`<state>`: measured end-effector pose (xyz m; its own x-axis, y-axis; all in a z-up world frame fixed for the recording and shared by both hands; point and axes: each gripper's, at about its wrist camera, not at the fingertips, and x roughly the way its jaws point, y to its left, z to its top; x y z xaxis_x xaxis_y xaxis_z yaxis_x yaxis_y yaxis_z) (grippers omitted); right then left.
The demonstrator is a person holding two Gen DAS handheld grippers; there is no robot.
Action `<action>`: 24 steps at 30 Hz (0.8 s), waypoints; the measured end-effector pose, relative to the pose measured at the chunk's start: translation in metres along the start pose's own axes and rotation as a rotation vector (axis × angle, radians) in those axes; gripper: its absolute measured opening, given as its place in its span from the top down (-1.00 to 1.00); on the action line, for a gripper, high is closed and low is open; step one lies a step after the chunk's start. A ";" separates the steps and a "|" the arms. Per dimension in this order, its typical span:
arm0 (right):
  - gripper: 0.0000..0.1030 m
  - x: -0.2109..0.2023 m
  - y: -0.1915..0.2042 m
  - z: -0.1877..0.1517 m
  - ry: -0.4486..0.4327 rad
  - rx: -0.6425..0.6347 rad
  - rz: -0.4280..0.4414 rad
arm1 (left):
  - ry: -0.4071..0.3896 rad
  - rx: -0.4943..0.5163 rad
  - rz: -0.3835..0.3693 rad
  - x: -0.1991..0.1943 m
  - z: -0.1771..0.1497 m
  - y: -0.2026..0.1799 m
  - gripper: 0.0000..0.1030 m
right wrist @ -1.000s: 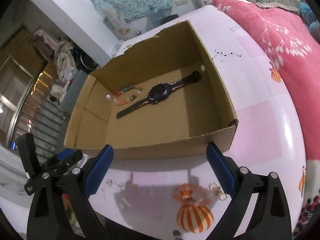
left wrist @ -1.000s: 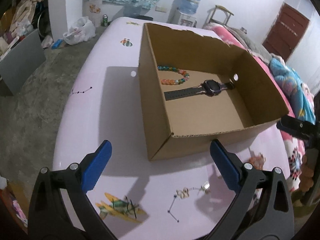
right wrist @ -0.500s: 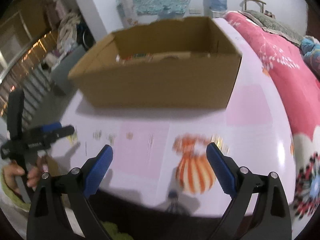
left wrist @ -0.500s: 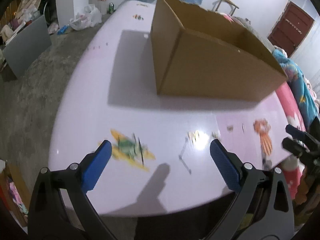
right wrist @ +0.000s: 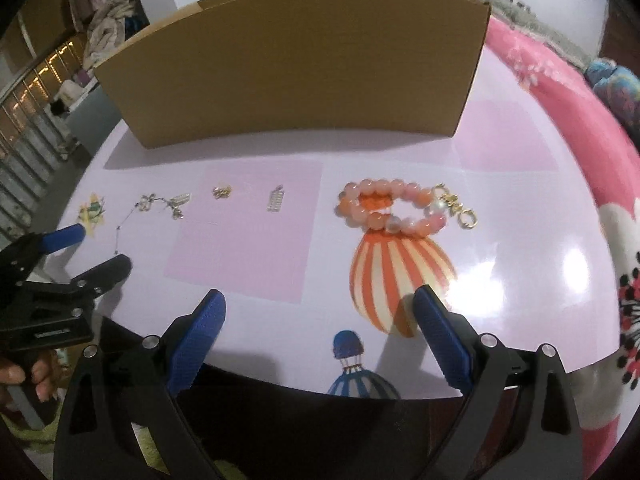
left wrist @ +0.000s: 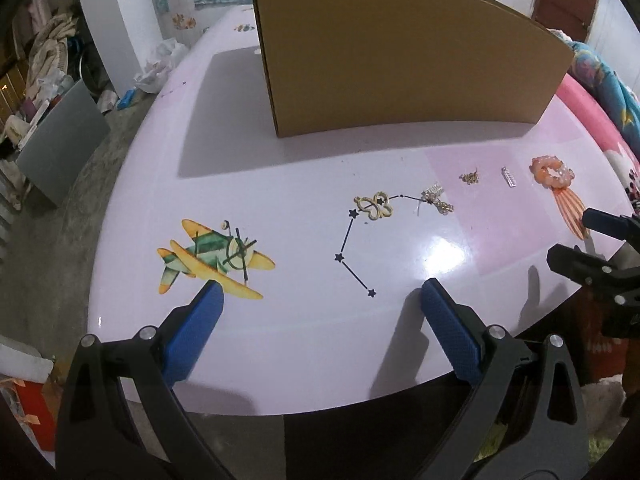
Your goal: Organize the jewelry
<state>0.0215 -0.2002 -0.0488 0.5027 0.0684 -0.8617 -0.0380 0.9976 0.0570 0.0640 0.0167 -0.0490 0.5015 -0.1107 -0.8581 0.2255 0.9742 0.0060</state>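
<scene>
Low over the near edge of the counter (right wrist: 520, 208), both grippers gaping and empty. Ahead of the right gripper (right wrist: 318, 318), slightly rightward: pink bead bracelet (right wrist: 390, 208) (gold clasp at its right end). Ahead of the left gripper (left wrist: 320, 306): gold butterfly pendant (left wrist: 376, 205). Beyond both, cardboard box (left wrist: 400, 60).

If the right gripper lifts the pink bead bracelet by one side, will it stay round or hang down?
The pink bead bracelet is a loop of separate round beads, so it would probably sag into a hanging loop. Its gold clasp would likely dangle. The smooth beads may slip between the open right gripper pads.
</scene>
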 end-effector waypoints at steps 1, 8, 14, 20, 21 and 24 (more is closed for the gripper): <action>-0.86 0.001 0.002 -0.001 0.003 -0.015 -0.008 | -0.006 0.002 0.000 0.000 -0.001 0.000 -0.86; -0.88 -0.001 0.011 -0.008 0.000 -0.051 -0.056 | 0.006 0.018 -0.004 0.002 -0.001 -0.001 -0.86; -0.88 -0.003 0.010 -0.007 0.003 -0.066 -0.043 | 0.039 0.016 -0.006 0.005 0.007 0.001 -0.86; -0.88 0.001 0.004 -0.001 0.020 -0.068 -0.048 | 0.024 0.013 -0.006 0.007 0.008 0.004 -0.87; -0.88 0.002 0.004 -0.001 0.017 -0.069 -0.051 | 0.024 0.011 -0.006 0.007 0.008 0.004 -0.87; -0.88 0.001 0.005 -0.002 0.000 -0.069 -0.052 | 0.034 0.011 -0.007 0.009 0.009 0.004 -0.87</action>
<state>0.0201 -0.1954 -0.0504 0.5059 0.0163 -0.8624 -0.0709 0.9972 -0.0227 0.0770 0.0181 -0.0520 0.4711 -0.1102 -0.8752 0.2377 0.9713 0.0057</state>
